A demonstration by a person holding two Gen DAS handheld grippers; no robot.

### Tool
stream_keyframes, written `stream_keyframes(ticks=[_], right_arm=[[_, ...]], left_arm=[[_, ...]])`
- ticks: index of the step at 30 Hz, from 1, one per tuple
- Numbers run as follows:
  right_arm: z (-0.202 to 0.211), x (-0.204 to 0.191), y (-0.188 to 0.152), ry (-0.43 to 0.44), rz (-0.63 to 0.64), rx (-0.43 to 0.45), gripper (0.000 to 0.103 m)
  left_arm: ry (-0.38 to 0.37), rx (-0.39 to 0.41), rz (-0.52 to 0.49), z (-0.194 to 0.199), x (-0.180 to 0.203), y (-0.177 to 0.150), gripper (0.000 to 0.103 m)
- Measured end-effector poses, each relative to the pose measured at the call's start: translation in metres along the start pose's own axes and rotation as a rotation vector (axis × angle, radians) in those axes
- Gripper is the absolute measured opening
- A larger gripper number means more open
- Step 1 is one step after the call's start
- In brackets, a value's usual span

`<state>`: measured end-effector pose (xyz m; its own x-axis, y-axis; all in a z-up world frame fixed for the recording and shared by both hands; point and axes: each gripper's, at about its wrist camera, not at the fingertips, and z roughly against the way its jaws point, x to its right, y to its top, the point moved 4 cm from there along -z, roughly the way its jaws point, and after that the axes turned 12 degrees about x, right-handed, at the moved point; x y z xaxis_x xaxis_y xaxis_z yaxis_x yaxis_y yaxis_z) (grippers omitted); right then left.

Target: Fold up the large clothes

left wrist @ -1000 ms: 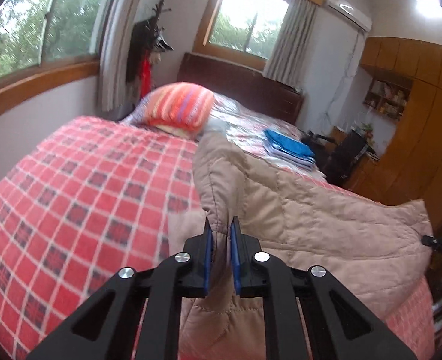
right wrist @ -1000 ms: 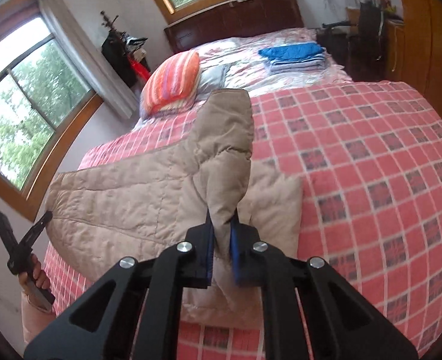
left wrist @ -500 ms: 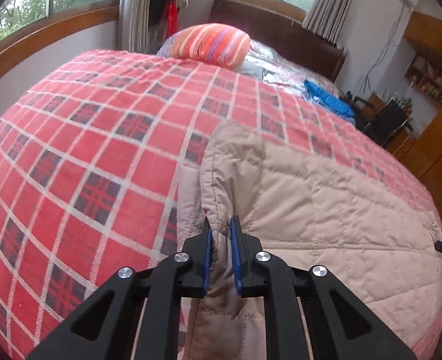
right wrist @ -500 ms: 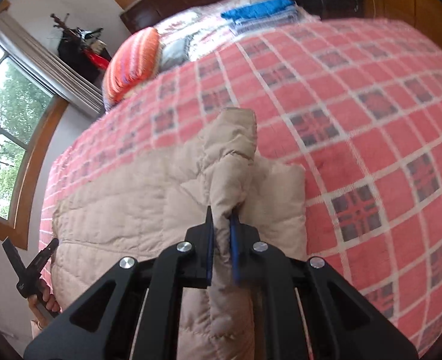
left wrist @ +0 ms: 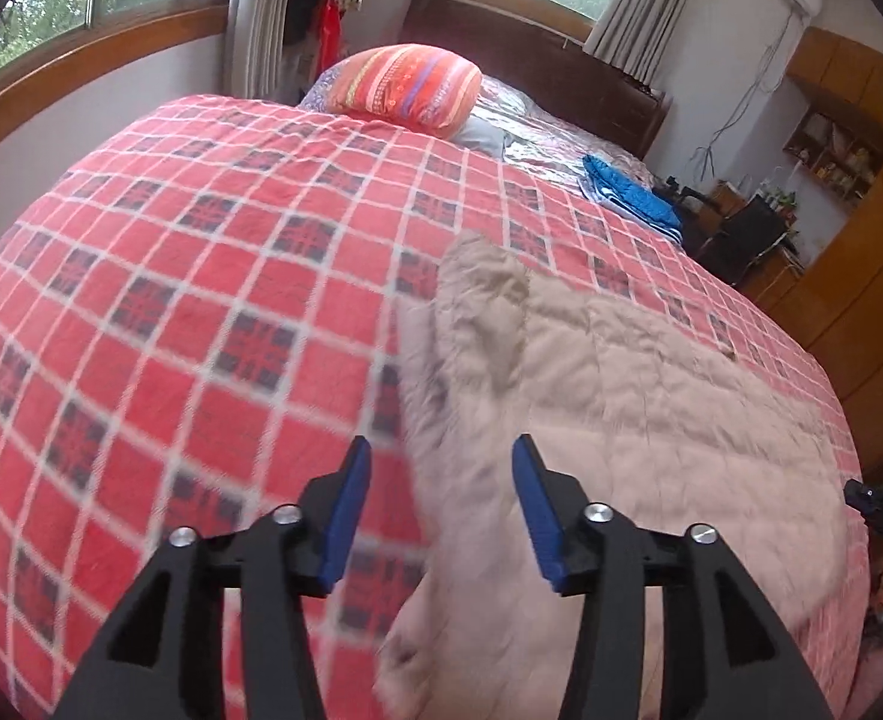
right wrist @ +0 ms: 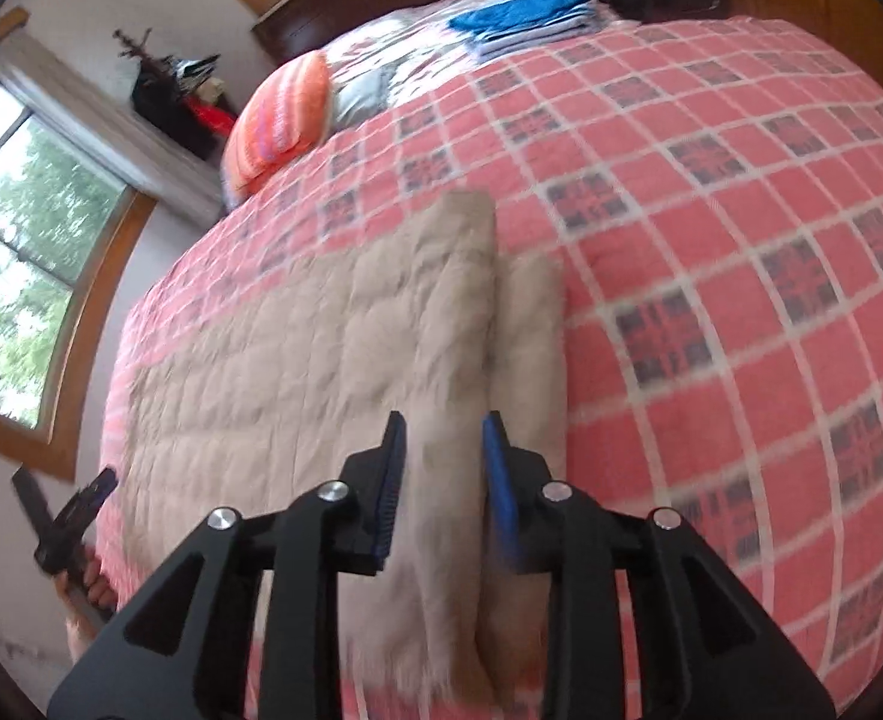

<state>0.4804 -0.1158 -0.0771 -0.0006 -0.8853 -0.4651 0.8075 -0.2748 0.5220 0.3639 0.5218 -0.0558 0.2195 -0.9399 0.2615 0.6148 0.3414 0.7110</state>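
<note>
Left gripper [left wrist: 441,507] and right gripper [right wrist: 441,480]: jaws parted, gripping nothing. Quilted beige garment [left wrist: 621,396] lies folded flat on the checked red bedspread [left wrist: 201,252], extending toward 12 o'clock.

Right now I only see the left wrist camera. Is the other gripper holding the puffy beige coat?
Observer: No. The right gripper has its fingers open, one on each side of the beige coat's folded edge.
Operator: Is the coat neat on that side?
Observer: Mostly. A lower layer sticks out past the top layer, toward the checked blanket.
Operator: Can you see my gripper from there?
Observer: Yes. The left gripper is at the coat's opposite edge, held in a hand.
</note>
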Motion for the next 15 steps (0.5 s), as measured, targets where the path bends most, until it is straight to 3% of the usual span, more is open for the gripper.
stream_keyframes(ticks=[6,10,12,13,14,15], right_arm=[[0.017,0.006,-0.042,0.063,0.01,-0.046,0.035],[0.013,0.005,-0.056,0.082,0.01,-0.068,0.035],[0.014,0.0,-0.061,0.102,0.01,-0.077,0.029],[0.016,-0.004,-0.061,0.107,0.021,-0.078,0.025],[0.019,-0.008,-0.062,0.103,0.037,-0.075,0.021],[0.023,-0.013,-0.062,0.094,0.065,-0.071,0.017]], left_arm=[[-0.073,-0.036,0.073,0.027,-0.024,-0.035,0.053],[-0.15,-0.06,0.093,0.031,-0.015,-0.052,0.053],[-0.145,-0.082,0.071,0.03,-0.006,-0.06,0.051],[-0.144,-0.088,0.064,0.03,-0.001,-0.062,0.045],[-0.153,-0.096,0.058,0.029,0.003,-0.063,0.032],[-0.144,-0.099,0.056,0.03,0.005,-0.064,0.029]])
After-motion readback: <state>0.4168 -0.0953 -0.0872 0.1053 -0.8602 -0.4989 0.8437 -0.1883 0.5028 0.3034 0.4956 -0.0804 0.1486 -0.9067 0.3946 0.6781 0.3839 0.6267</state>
